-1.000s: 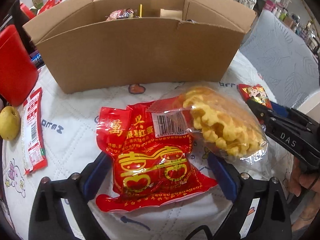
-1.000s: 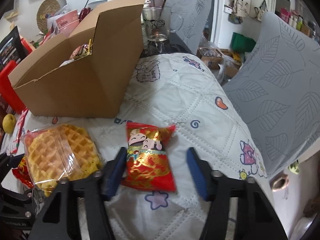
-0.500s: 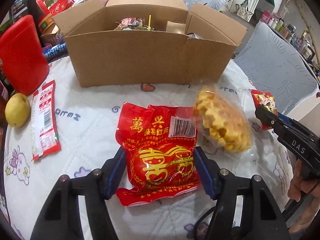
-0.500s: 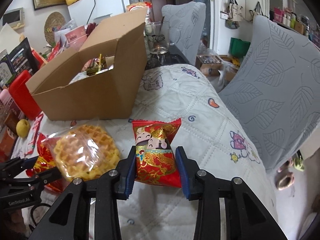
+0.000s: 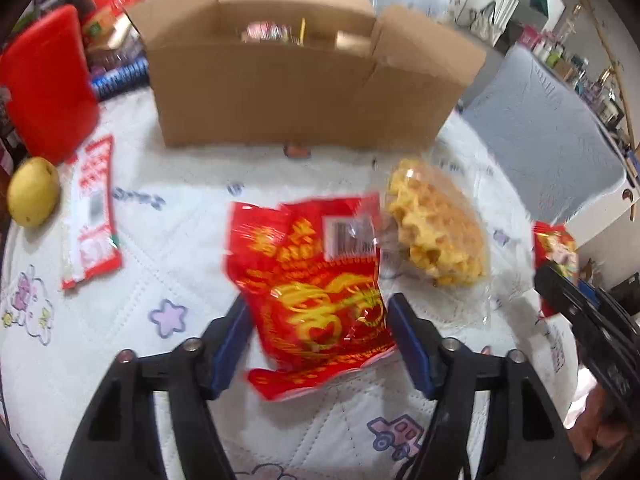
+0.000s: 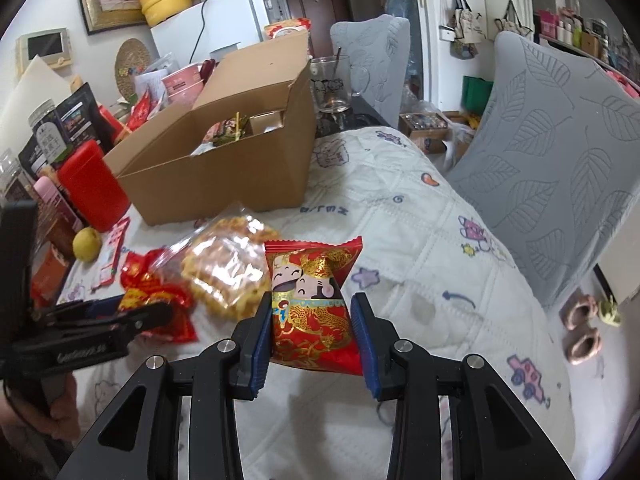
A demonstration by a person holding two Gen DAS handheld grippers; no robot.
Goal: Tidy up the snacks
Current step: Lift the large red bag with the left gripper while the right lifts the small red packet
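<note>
My left gripper is shut on a large red packet with gold print and holds it lifted above the quilted table. My right gripper is shut on a small red cartoon snack bag, also raised. A clear bag of yellow waffles lies on the table between them; it also shows in the right wrist view. An open cardboard box with several snacks inside stands behind, seen too in the right wrist view.
A red and white sachet and a yellow pear lie at the left. A red container stands beside the box. Jars and packets crowd the table's far left. A grey chair back stands at the right.
Both grippers closed further on their packets and rose from the table. The red packet came off the waffle bag, which stayed on the table.
</note>
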